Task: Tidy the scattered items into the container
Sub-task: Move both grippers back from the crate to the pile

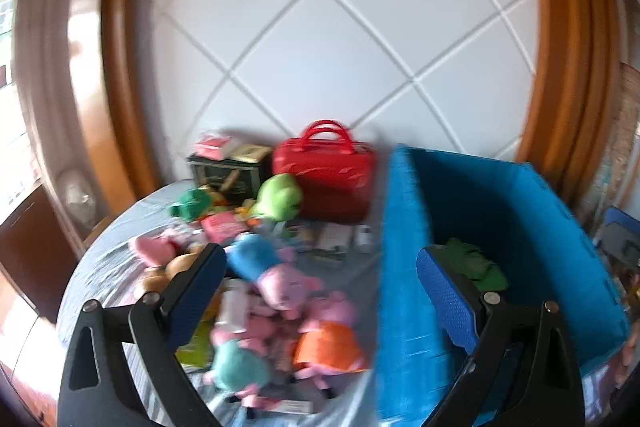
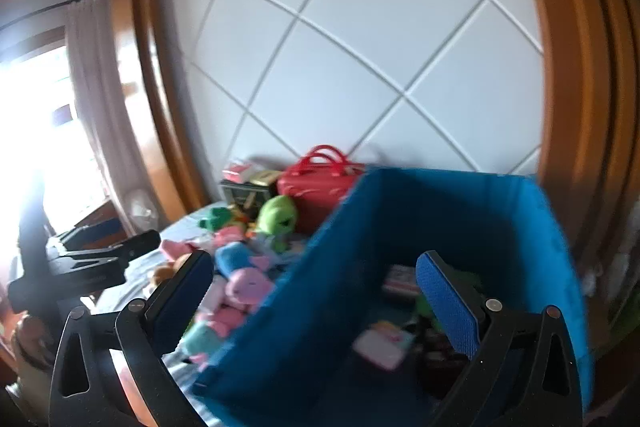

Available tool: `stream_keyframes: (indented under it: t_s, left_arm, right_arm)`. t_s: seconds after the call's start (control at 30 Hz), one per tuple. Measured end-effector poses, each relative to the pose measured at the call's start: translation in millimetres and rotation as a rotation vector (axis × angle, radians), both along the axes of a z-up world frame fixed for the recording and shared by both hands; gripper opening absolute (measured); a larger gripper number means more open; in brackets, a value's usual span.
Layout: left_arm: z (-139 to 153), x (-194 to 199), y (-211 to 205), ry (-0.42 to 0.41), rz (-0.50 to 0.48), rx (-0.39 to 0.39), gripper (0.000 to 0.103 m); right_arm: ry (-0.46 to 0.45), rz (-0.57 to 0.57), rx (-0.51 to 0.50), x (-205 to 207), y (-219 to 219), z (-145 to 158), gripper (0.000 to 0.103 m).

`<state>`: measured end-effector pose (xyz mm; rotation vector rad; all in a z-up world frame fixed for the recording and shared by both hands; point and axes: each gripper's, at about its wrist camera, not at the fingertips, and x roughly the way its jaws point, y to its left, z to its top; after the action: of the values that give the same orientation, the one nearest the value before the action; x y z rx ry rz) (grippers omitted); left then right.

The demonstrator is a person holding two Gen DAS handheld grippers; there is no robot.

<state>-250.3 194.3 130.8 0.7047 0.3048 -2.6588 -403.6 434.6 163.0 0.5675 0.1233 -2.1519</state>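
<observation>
Left gripper (image 1: 320, 275) first: jaws wide apart, nothing between them. Its fingers frame the toy pile (image 1: 276, 291) on the bed (image 1: 100, 267), and its right finger overlaps the blue bin (image 1: 404, 267) in frame. Nearest toys at 6 o'clock: orange-dressed pig (image 1: 330, 347), teal one (image 1: 236, 363). Blue-bodied pig (image 1: 260, 263) sits dead centre. Green plush (image 1: 280, 201) and red bag (image 1: 326, 179) at 12, against the headboard (image 1: 340, 27). Bin fills 3 o'clock; something green (image 1: 476, 263) is already inside.

Right gripper (image 2: 314, 291): also spread open and empty, hovering over the bin's near corner (image 2: 280, 327). Cards or small packs (image 2: 384, 345) lie on the bin floor at 5. Toy pile at 9 to 10 o'clock, left gripper (image 2: 100, 259) visible beyond it at 9.

Both views motion-blurred, so details are soft.

My read: next pick is from the pile. Advice: take the blue-bodied pig, grab the torso not a limb, close fully before lifting, clear the bin wall, release low inside. Keep the two grippers from crossing.
</observation>
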Motion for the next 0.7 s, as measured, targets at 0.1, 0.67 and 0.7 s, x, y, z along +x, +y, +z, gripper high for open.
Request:
stream_keyframes:
  t_s: [0.1, 0.67, 0.7]
  left_arm:
    - [-17, 26, -45, -0.007, 0.024, 0.002, 0.098]
    - [-108, 134, -239, -0.094, 0.067, 0.029, 0.098]
    - [-113, 137, -243, -0.095, 0.073, 0.034, 0.098]
  right_arm:
    - [0.019, 0.003, 0.006, 31, -35, -3, 0.103]
    - [-0.055, -0.078, 0.083, 150, -196, -67, 0.103]
    - [-0.047, -0.086, 0.094, 153, -199, -73, 0.103]
